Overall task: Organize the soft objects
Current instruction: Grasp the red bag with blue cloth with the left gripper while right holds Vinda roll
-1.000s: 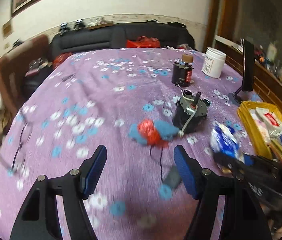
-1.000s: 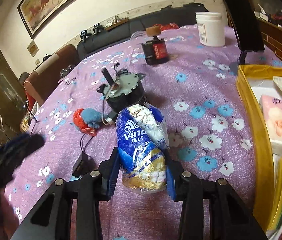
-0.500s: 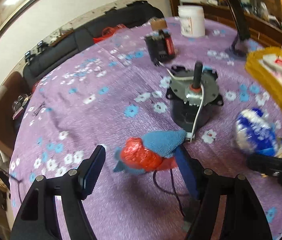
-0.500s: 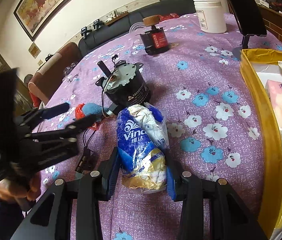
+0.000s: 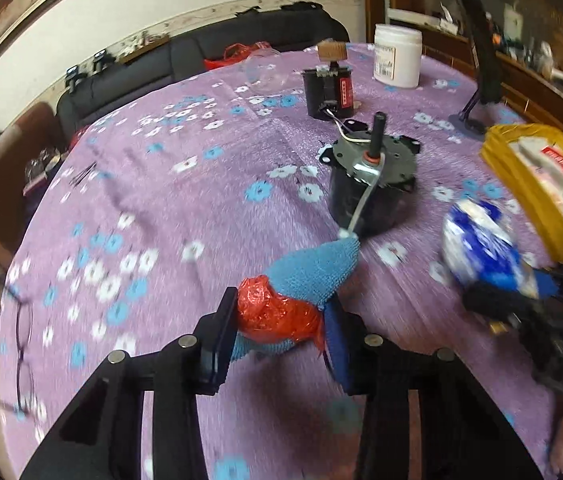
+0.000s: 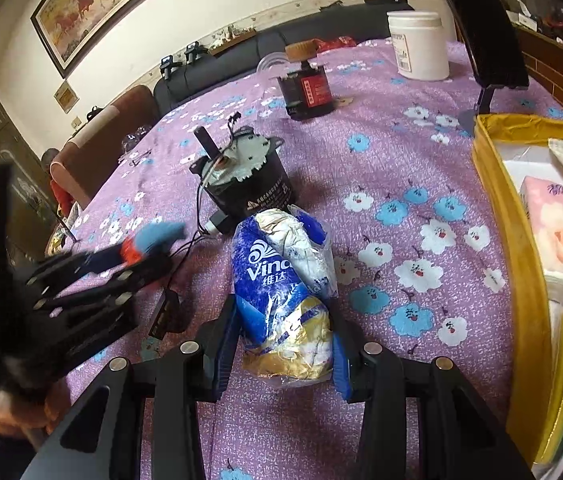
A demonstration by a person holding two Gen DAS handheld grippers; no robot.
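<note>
My left gripper [image 5: 277, 332] is shut on a bundle of blue cloth wrapped in red plastic [image 5: 281, 312], held over the purple flowered tablecloth [image 5: 161, 200]; its blue tip [image 5: 321, 264] points toward the motor. The bundle also shows in the right wrist view [image 6: 149, 240], inside the left gripper [image 6: 137, 248]. My right gripper [image 6: 285, 344] is shut on a blue and white Vinda tissue pack [image 6: 281, 280]. That pack shows blurred in the left wrist view [image 5: 481, 248]. A yellow bin [image 6: 521, 240] with tissue packs stands at the right.
A black electric motor [image 6: 249, 184] with cable stands mid-table. Behind it are a small black and red device [image 6: 307, 92], a white jar [image 6: 419, 46] and a black stand [image 6: 493, 48]. A small black plug [image 6: 165, 312] lies by the left gripper. Eyeglasses [image 5: 21, 344] lie at the left edge.
My left gripper moved forward onto the red and blue bundle and closed on it. My right gripper keeps holding the tissue pack, nearly still.
</note>
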